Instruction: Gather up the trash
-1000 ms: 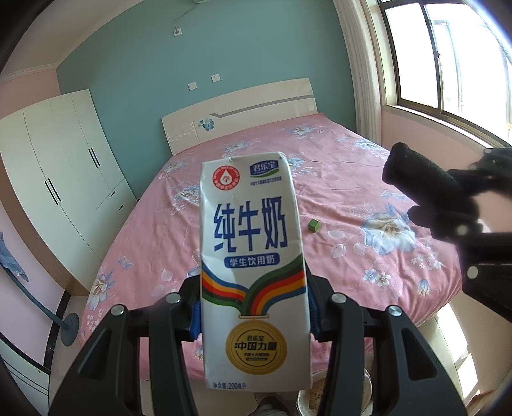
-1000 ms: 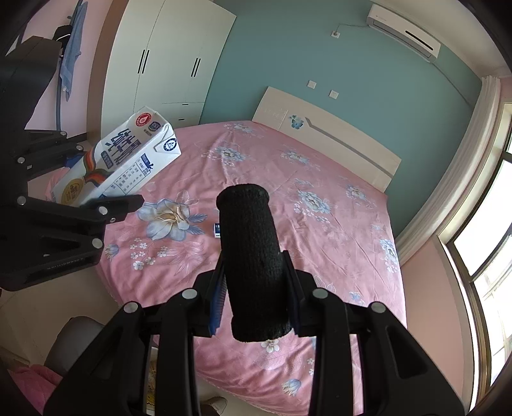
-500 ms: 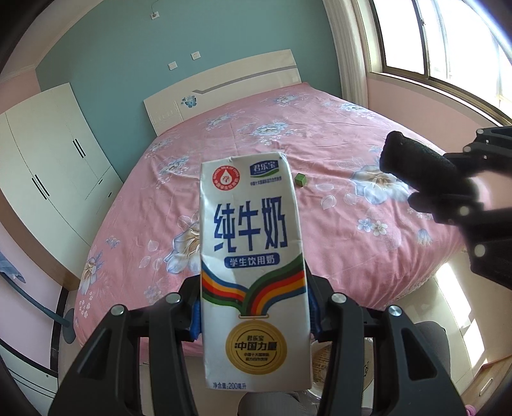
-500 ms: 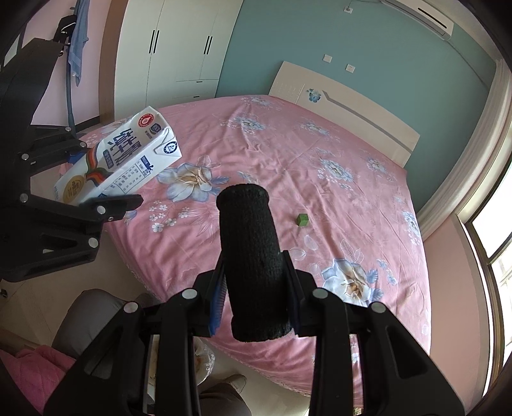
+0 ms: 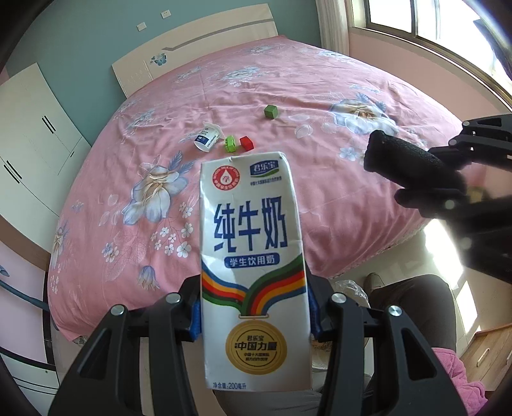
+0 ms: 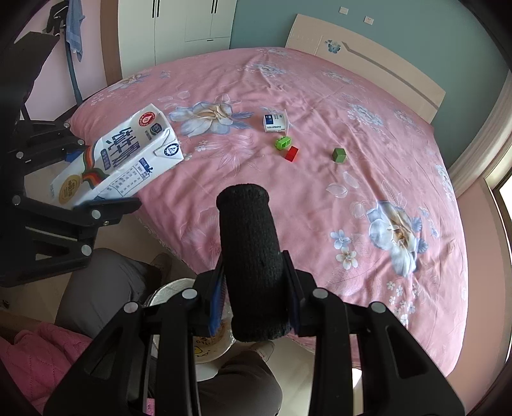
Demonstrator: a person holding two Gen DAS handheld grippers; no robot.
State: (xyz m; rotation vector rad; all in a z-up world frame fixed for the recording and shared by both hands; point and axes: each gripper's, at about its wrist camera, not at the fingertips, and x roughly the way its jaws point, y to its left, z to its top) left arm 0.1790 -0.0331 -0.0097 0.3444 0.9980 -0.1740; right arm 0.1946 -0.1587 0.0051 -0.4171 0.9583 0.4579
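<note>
My left gripper [image 5: 254,315] is shut on a white milk carton [image 5: 252,262] with blue Chinese lettering, held upright above the bed's near edge; the carton also shows in the right wrist view [image 6: 118,160]. My right gripper [image 6: 254,297] is shut on a black foam roll [image 6: 251,259], also seen at the right of the left wrist view [image 5: 406,163]. On the pink floral bed [image 5: 320,96] lie a small white cup [image 5: 208,138], a light green brick [image 5: 231,143], a red brick [image 5: 246,142] and a dark green cube [image 5: 270,111].
A lined trash bin [image 6: 179,307] stands on the floor below the grippers, beside the person's legs [image 6: 102,281]. A white wardrobe [image 5: 32,128] stands left of the bed, a window [image 5: 432,19] to the right. The headboard [image 6: 368,54] is at the far end.
Both grippers have tilted downward and drawn back from the bed, still holding the carton and the roll. The cup and bricks on the bed and the bin have come into view.
</note>
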